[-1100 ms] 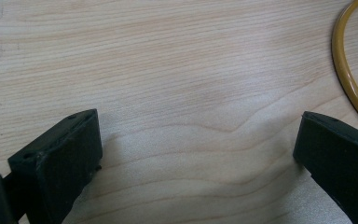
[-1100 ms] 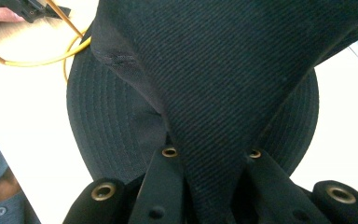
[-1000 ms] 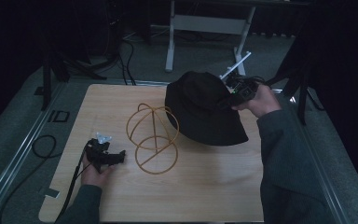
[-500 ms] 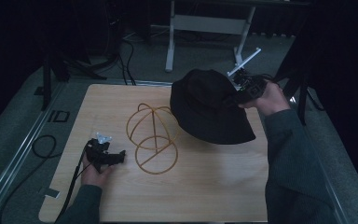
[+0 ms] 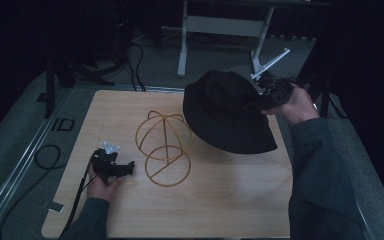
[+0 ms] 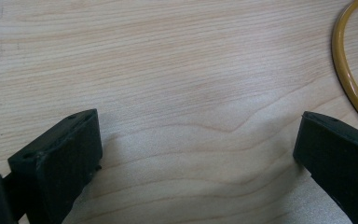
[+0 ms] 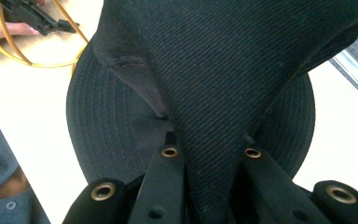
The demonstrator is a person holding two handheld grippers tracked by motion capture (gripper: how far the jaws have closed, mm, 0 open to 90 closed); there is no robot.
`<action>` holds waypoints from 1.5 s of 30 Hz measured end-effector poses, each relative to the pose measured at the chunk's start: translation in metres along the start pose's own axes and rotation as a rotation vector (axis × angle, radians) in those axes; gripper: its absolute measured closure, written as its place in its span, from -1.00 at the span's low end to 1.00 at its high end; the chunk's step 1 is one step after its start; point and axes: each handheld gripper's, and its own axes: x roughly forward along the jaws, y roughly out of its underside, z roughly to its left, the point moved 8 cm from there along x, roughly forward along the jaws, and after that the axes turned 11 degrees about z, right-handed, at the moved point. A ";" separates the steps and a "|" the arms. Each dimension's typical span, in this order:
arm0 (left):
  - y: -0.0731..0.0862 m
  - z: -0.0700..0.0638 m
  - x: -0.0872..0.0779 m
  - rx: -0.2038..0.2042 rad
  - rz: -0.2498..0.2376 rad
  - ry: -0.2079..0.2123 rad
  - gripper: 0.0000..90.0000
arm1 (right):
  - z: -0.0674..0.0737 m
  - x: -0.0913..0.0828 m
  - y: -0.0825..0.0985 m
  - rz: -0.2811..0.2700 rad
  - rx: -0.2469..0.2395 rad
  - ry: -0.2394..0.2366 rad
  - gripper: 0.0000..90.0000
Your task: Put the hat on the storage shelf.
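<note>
Above the table (image 5: 220, 200), right claw (image 5: 260, 100) pinches black hat (image 5: 225, 112).

A yellow wire hat stand (image 5: 163, 149) sits near the wooden table's (image 5: 220, 200) centre, with a grey metal frame (image 5: 220, 25) at twelve o'clock.

In the high view we cannot make out the right gripper's (image 5: 260, 100) jaw tips: the black hat (image 5: 227, 117) covers them, along with the bench (image 5: 220, 200) beneath its brim. In the left gripper view the yellow wire stand (image 6: 349, 79) runs off the right edge, and both jaws are cut at the bottom. In the right gripper view, the hat's crown runs past the top.
</note>
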 end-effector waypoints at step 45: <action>0.000 0.000 0.000 -0.003 -0.001 0.001 -0.97 | 0.017 -0.025 0.000 -0.098 -0.079 -0.038 0.92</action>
